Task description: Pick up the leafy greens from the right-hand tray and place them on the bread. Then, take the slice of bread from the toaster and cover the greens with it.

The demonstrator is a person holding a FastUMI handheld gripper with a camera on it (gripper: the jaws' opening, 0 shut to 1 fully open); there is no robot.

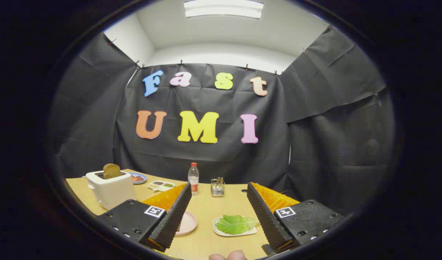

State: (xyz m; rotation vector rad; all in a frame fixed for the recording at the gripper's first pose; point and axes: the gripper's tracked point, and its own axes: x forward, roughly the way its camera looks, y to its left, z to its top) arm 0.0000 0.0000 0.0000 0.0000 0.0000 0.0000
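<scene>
My gripper (218, 191) is open, held above the table, with nothing between its fingers. Below and between the fingers lies a white tray (221, 232) holding leafy greens (236, 223), close to the right finger. A pink plate (188, 223) sits by the left finger; the bread on it is mostly hidden behind that finger. Beyond the left finger stands a white toaster (111, 189) with a brown bread slice (112, 170) sticking up from its slot.
Farther back on the wooden table (206, 209) stand a bottle with a red cap (193, 178), a small wire holder (217, 187), a white tray of small items (161, 185) and a blue plate (138, 177). A fingertip (228, 256) shows near me.
</scene>
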